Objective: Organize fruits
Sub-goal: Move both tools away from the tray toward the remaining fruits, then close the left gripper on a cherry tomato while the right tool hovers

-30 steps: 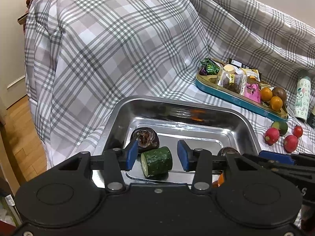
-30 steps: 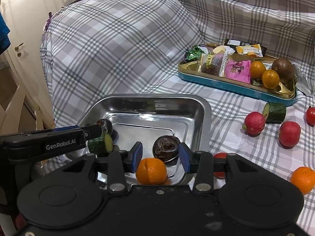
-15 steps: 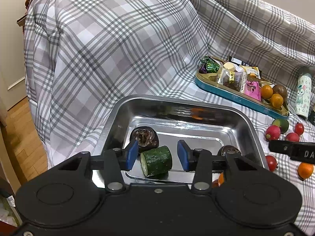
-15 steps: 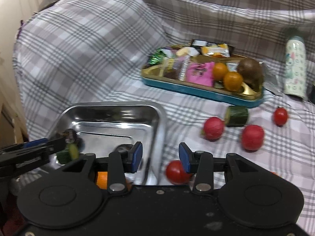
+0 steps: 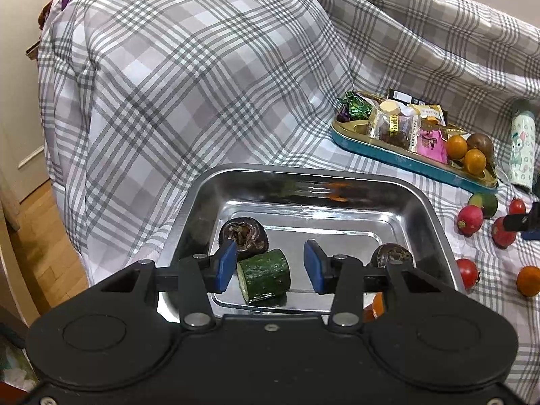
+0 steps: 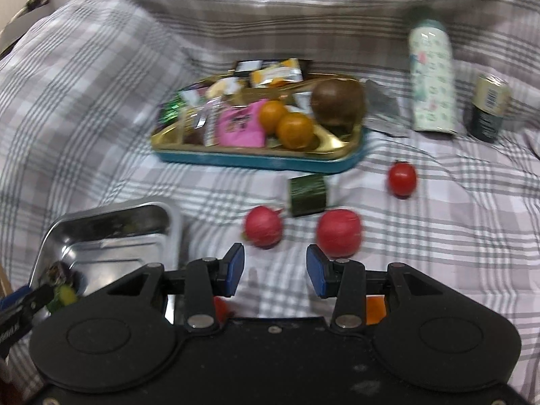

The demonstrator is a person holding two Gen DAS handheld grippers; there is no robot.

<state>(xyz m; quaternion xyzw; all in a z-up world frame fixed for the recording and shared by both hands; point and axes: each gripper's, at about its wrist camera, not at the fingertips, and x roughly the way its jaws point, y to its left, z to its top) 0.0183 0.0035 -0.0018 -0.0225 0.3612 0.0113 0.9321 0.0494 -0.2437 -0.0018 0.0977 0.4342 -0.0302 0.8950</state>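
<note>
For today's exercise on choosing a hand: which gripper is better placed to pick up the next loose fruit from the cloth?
Probably the right gripper: it is open, empty, facing the two red fruits. The left gripper hangs over the steel tray.

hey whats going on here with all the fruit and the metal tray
A person with a handheld gripper in each hand is sorting fruit into a steel tray on a plaid cloth. The left gripper hangs open over the tray, around a cucumber piece lying inside beside two dark fruits. The right gripper is open and empty over the cloth, pointed toward two red radishes. A second cucumber piece, tomatoes and an orange are not yet in the tray.
</note>
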